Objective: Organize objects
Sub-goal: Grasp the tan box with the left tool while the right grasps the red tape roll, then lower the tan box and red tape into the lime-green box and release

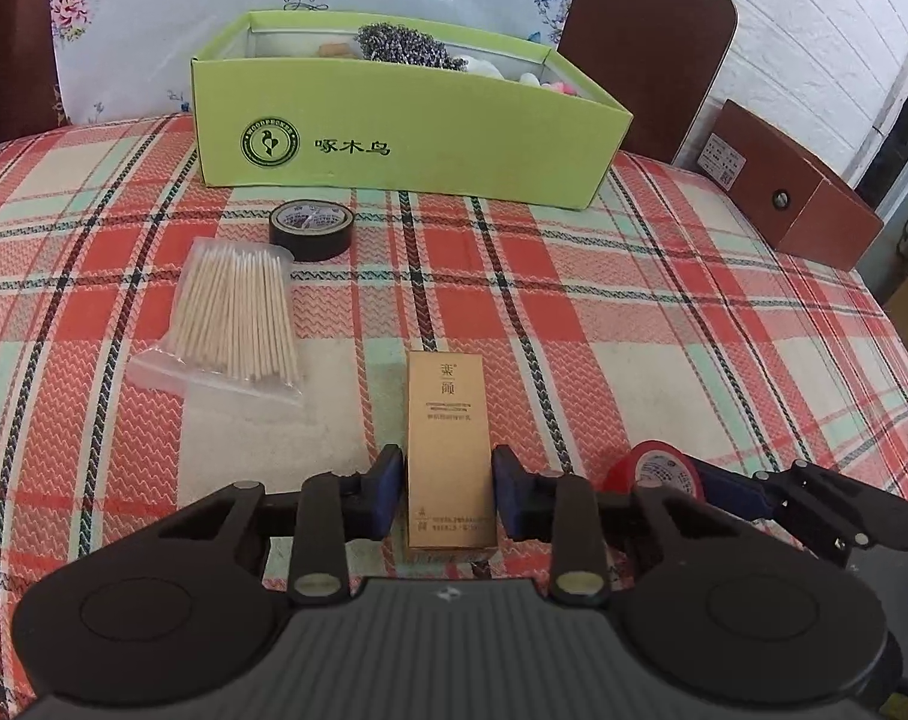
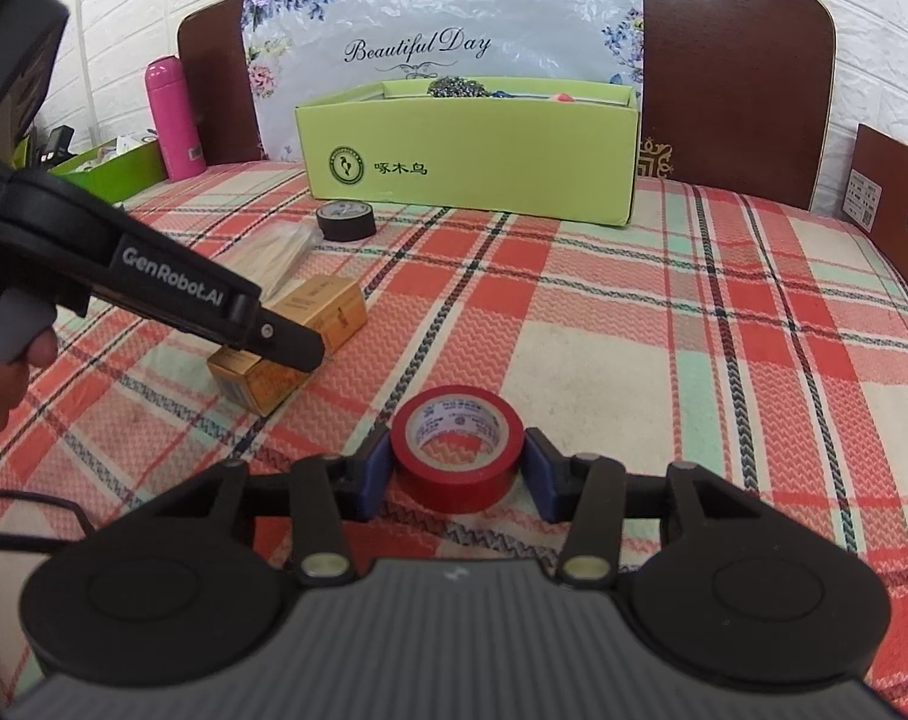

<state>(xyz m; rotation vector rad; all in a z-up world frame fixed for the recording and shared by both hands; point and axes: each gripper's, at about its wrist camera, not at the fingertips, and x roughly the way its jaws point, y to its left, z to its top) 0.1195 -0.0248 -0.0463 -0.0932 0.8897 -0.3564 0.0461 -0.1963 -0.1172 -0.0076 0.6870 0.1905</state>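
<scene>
The left gripper (image 1: 447, 492) had its blue fingers (image 1: 384, 489) on either side of a gold carton (image 1: 447, 456) lying on the plaid-covered bench (image 1: 664, 324), the pads seemingly against its sides, though a firm clamp could not be confirmed. The right gripper (image 2: 457, 468) straddled a red tape roll (image 2: 457, 456) resting flat on the cloth, its fingers (image 2: 541, 474) at the roll's sides. Farther back lay a bag of cotton swabs (image 1: 237, 312), a black tape roll (image 1: 311, 229) and an open green box (image 1: 405, 120).
</scene>
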